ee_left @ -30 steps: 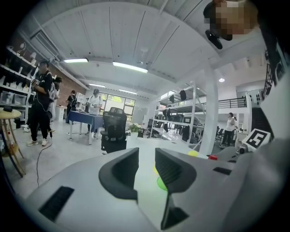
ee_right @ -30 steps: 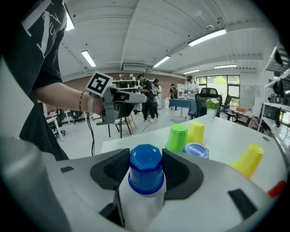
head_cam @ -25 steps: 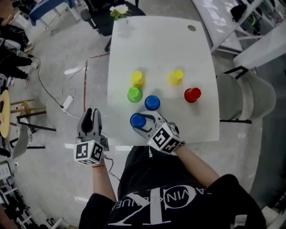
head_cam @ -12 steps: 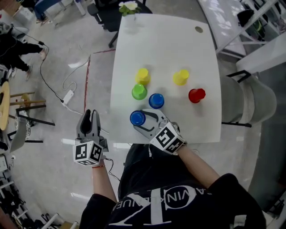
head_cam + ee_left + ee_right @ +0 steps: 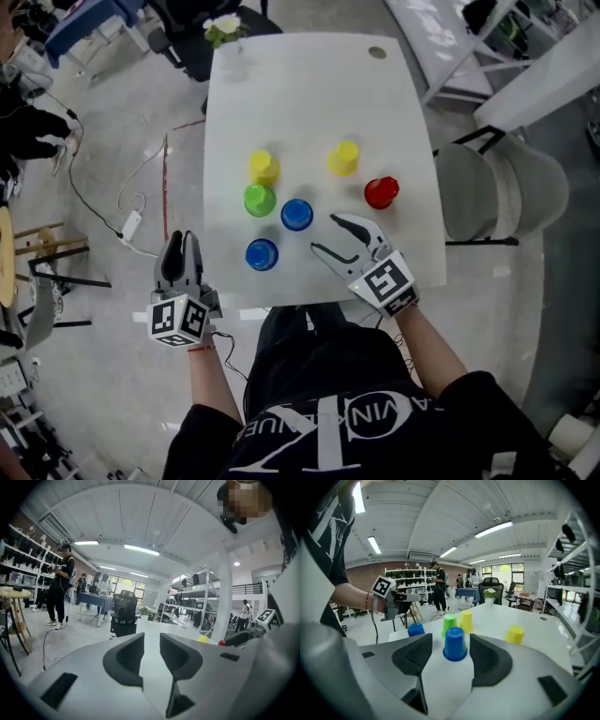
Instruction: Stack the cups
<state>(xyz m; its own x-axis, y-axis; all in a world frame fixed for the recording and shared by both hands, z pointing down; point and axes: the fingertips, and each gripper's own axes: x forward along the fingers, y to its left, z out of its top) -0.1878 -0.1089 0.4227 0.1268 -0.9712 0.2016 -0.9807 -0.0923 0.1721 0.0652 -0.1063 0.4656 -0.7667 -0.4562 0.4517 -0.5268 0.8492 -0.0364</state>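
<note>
The right gripper, jaws wide, just opened and empty, faces the blue cup beside the green cup, toward the near edge of the desk. It should straddle that cup squarely before closing. The left gripper, jaws narrow, just closing on nothing, hangs off the left edge.

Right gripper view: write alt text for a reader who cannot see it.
The right gripper's grey jaws, which have just been opening and hold nothing, frame an upturned blue plastic cup farther along the white table. Beyond stand a second blue cup, a green cup and two yellow cups; at left, a hand holds the left gripper.
</note>
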